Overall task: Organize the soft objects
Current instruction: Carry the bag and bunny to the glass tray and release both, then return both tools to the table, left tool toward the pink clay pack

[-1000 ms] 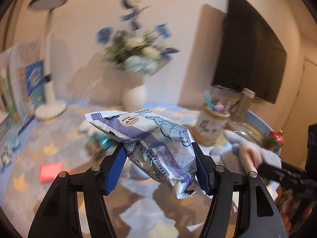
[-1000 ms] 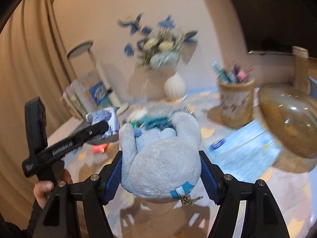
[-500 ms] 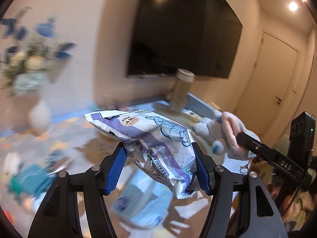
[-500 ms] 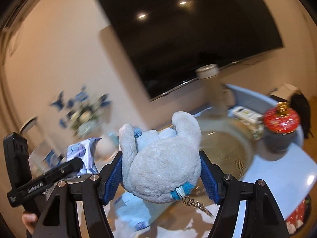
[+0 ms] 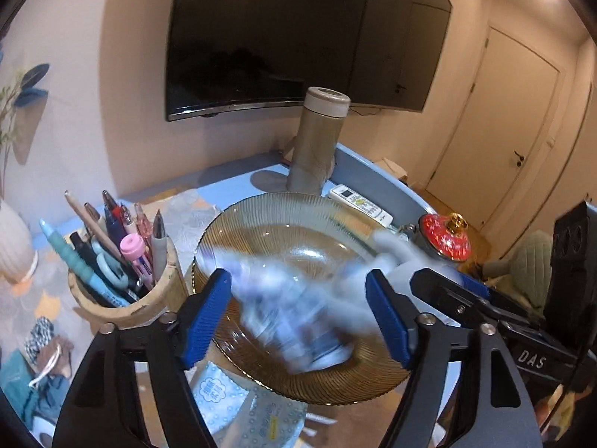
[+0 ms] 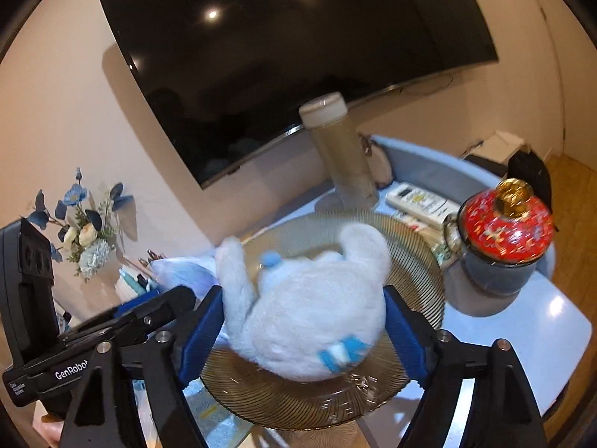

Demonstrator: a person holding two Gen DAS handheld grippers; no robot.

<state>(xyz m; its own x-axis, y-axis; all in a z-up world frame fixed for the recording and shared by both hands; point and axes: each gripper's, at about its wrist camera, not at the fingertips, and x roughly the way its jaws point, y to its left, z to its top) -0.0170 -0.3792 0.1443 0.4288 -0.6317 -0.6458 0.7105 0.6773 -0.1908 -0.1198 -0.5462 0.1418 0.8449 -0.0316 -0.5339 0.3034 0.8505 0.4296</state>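
Over a ribbed amber glass bowl (image 5: 298, 384) on the desk, the left gripper (image 5: 298, 321) has just been opening its jaws; a blurred blue snack packet (image 5: 294, 321) drops between them. The right gripper (image 6: 304, 330) jaws, also just widening, flank a pale plush toy (image 6: 313, 310) apparently settling inside. Best to clear both pads fully before lifting away.
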